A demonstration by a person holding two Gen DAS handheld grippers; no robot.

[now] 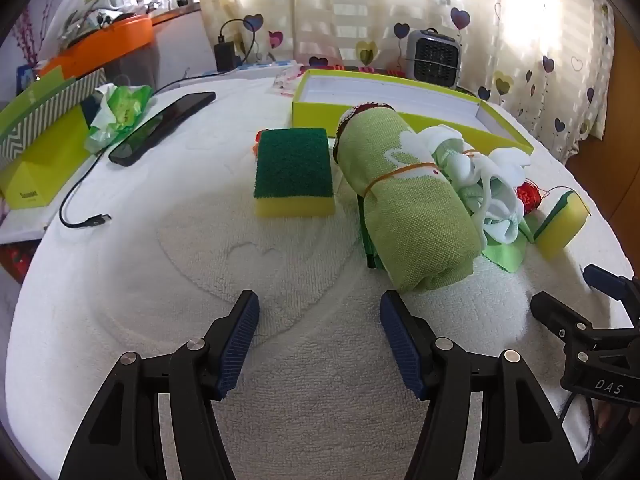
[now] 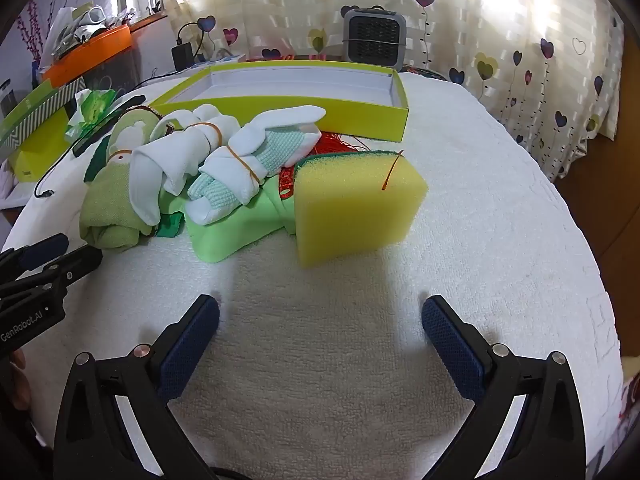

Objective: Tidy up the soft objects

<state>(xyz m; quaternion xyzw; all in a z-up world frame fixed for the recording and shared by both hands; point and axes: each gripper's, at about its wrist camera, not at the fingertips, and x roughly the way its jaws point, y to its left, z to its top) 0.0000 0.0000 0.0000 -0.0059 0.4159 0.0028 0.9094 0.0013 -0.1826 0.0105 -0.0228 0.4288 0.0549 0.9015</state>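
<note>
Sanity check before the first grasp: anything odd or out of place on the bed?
Yes. The sponge nearest the right hand-held gripper has a thin rubber band or wire stuck into its yellow side and leans against the green cloth. A phone and loose cable also lie among the soft things.

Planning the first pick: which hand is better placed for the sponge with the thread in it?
Right. Its open tongs face that sponge directly; from the left tongs it lies far off, behind the rolled cloth.
</note>
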